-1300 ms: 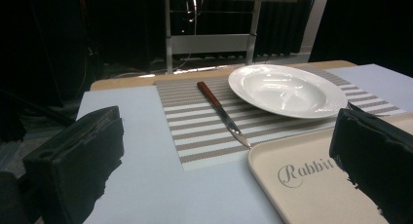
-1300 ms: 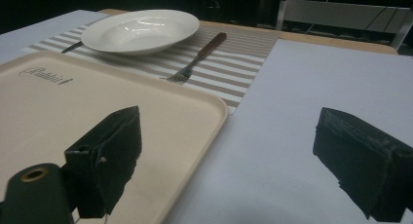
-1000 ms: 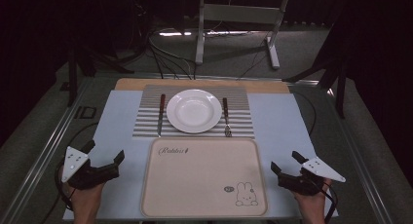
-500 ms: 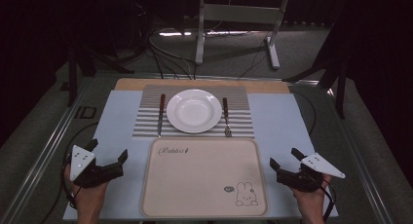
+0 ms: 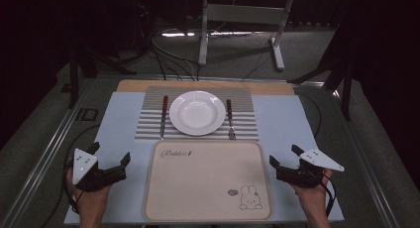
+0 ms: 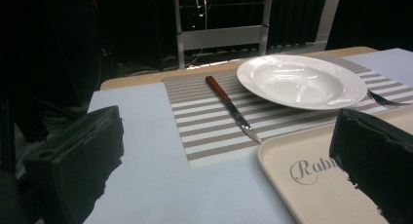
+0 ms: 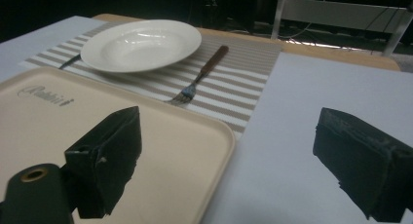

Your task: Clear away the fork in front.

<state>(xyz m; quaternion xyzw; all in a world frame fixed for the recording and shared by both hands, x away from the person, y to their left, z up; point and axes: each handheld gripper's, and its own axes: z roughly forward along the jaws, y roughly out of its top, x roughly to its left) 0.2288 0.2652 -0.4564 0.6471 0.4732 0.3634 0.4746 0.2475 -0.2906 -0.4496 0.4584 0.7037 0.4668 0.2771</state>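
L gripper [image 5: 110, 161]: jaws spread wide, nothing between them, held low over the pale blue tabletop [image 5: 121, 119] at near-left. R gripper [image 5: 286, 161]: likewise released, empty, at near-right.

Tray [image 5: 208, 181], beige w/ rabbit print, lies flat between the two grippers at the near edge; each gripper sits just beside its own side of the tray, not touching. In left gripper view the tray corner [image 6: 311, 175] runs under the R-hand jaw; in right gripper view the tray [image 7: 97, 121] lies beneath the L-hand jaw.

Beyond tray: striped placemat [image 5: 148, 126] carrying white plate [image 5: 197, 112] at centre, knife [image 5: 163, 116] to plate's left, fork [image 5: 230, 118] to its right. All well apart from both grippers.
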